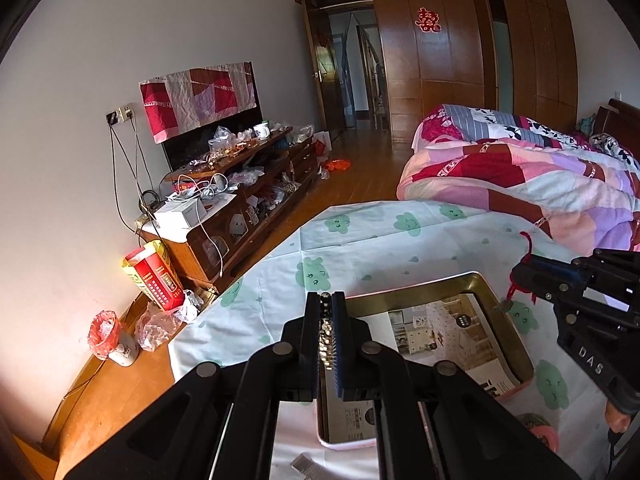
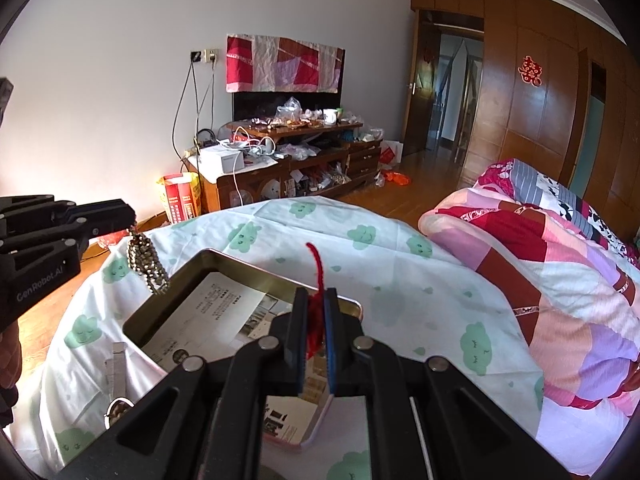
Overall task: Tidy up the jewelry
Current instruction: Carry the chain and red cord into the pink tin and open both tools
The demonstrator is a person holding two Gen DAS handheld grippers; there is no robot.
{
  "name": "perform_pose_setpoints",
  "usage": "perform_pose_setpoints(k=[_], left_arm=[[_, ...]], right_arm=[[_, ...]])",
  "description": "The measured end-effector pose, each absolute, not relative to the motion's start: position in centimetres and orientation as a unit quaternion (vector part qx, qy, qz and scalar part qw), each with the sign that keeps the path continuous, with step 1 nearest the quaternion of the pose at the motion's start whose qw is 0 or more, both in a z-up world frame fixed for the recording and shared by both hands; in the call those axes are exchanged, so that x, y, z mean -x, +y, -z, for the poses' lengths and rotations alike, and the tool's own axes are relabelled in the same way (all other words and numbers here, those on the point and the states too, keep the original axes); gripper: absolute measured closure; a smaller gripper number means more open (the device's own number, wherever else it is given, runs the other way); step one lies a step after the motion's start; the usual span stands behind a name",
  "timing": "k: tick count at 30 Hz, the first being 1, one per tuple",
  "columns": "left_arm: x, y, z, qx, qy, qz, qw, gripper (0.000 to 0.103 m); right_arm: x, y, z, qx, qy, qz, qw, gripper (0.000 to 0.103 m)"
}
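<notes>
Your left gripper (image 1: 327, 300) has its jaws clamped on a beaded metallic chain (image 2: 146, 258), which hangs just above the left rim of the open tin (image 1: 504, 312) on the cloud-print cloth (image 2: 280, 232). Your right gripper (image 2: 316, 300) is clamped on a red cord with a small pendant (image 1: 505, 303), held over the tin's right side. I judge you are at the carrying-in step: next, lower each piece until it rests on the printed leaflet (image 2: 216, 312) lining the tin, keep them apart so they don't tangle, then part the jaws.
</notes>
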State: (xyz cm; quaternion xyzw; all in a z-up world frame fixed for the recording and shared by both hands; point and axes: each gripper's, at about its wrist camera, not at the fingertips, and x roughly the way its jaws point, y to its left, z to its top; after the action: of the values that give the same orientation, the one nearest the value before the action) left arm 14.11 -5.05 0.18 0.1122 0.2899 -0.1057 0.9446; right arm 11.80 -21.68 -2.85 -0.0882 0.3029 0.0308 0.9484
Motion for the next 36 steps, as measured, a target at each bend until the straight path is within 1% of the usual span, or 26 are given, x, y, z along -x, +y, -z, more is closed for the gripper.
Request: perform_pose_setpoints(k=[15, 36], left_arm=[[-16.5, -5.8, 3.1, -0.107, 0.325, 0.089, 0.935, 0.099], [-17.3, -5.5, 5.1, -0.114, 0.354, 0.076, 0.925, 0.098]], right_arm=[[-14.1, -20.8, 4.8, 0.090, 0.322, -0.025, 0.942, 0.094], [-15.1, -20.0, 6.8, 0.099, 0.348, -0.031, 0.932, 0.094]])
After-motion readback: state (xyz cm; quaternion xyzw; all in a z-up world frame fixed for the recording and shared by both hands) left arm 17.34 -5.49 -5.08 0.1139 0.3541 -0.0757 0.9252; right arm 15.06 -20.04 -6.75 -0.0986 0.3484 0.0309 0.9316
